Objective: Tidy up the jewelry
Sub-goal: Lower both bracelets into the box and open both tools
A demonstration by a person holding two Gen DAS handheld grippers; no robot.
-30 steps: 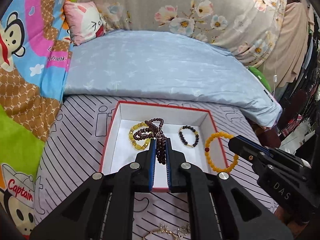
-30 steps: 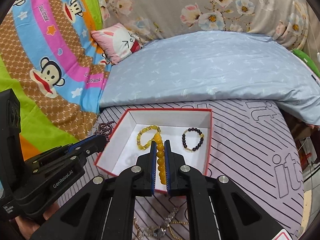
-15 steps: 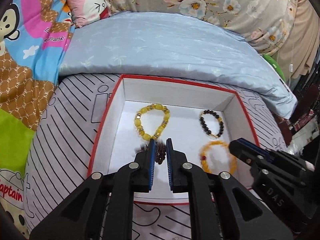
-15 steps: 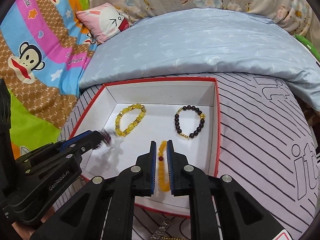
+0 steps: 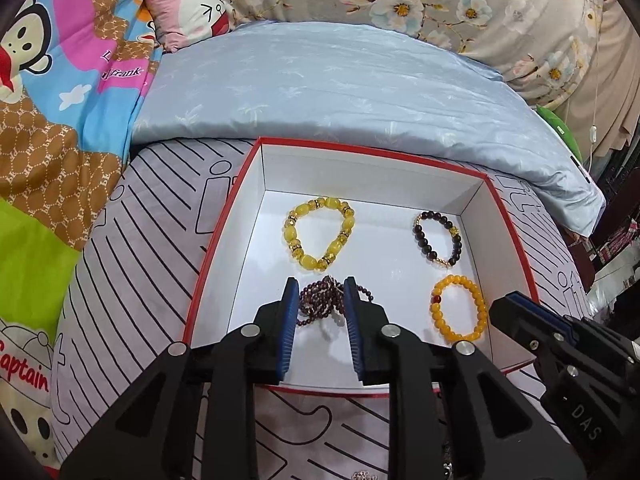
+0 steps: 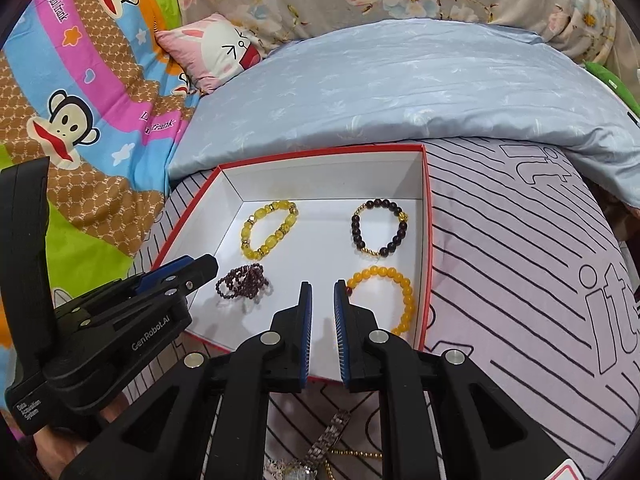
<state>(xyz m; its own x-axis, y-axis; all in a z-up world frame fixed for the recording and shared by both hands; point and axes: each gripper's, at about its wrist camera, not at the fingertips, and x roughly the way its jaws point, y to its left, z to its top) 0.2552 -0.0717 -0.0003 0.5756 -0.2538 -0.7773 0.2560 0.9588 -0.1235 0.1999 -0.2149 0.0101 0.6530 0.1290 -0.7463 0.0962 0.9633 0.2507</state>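
A red-rimmed white box (image 5: pixel 224 240) (image 6: pixel 427 240) lies on the striped bedcover. In it are a yellow bead bracelet (image 5: pixel 318 238) (image 6: pixel 268 234), a dark bead bracelet (image 5: pixel 438 238) (image 6: pixel 380 226), an orange bead bracelet (image 5: pixel 458 308) (image 6: pixel 390 292) and a coiled maroon bead strand (image 5: pixel 320 302) (image 6: pixel 242 280). My left gripper (image 5: pixel 320 292) is open, its fingers either side of the maroon strand lying on the box floor. My right gripper (image 6: pixel 320 294) is open and empty, just left of the orange bracelet.
A watch and gold chains (image 6: pixel 320 452) lie on the bedcover in front of the box. A pale blue pillow (image 5: pixel 340 92) lies behind the box, a cartoon quilt (image 5: pixel 52 100) to the left. The bed edge drops off at the right (image 5: pixel 600 256).
Both grippers lowered into the box and opened. The maroon strand and the orange bracelet were let go and now lie on the box floor.
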